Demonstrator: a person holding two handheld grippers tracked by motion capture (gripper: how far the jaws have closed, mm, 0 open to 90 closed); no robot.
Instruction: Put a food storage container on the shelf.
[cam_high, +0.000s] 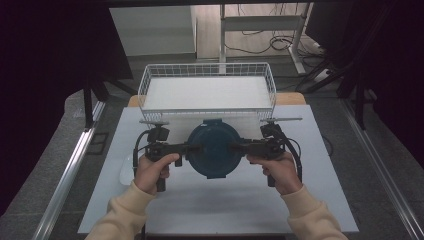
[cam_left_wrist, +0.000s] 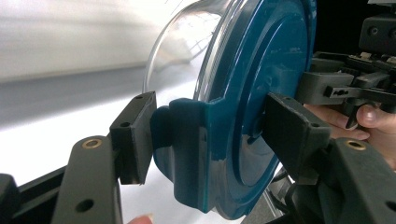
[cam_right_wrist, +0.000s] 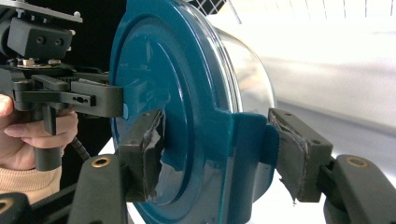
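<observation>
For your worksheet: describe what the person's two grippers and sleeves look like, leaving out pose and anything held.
Both the left gripper and right gripper are black, with flat rectangular pads on two jaws, brass-coloured pivot pins, looping black cables and a grey plate on top. The right gripper's pad covering looks torn. The sleeves are cream with ribbed cuffs.

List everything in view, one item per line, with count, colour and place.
container: one, clear glass bowl with a teal lid, held between both grippers above the table's middle
wire basket: one, white, far edge of table
table: one, white top
left gripper: one, black, clamped on the lid's left tab
right gripper: one, black, clamped on the lid's right tab
hands: two, cream sleeves, near edge
</observation>
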